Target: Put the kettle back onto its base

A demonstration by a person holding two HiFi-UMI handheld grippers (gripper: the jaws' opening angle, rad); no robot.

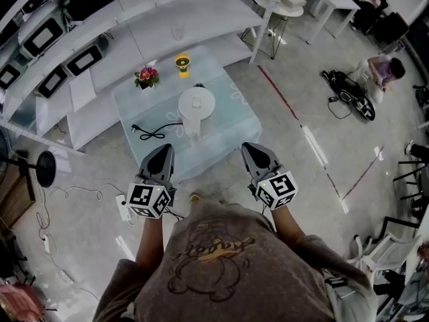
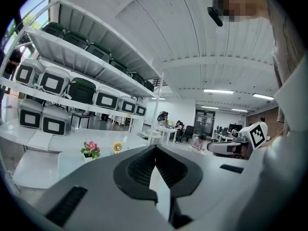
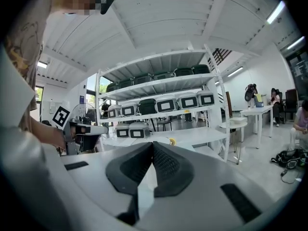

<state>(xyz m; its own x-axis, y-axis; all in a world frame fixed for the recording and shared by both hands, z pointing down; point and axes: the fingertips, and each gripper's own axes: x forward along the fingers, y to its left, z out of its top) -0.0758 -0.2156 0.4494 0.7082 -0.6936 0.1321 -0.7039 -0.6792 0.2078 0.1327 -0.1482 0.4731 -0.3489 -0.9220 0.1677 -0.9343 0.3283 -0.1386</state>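
Our left gripper (image 1: 164,149) and right gripper (image 1: 250,147) are both clenched, jaw tips pressed together with nothing between them. We hold them side by side close to our body, short of the glass table (image 1: 231,123). The white kettle (image 1: 196,107) stands upright near the table's middle, well apart from both grippers. Its black cord (image 1: 153,134) trails off to its left. Beyond it sit a potted flower (image 1: 146,76) and a small yellow fan (image 1: 181,64).
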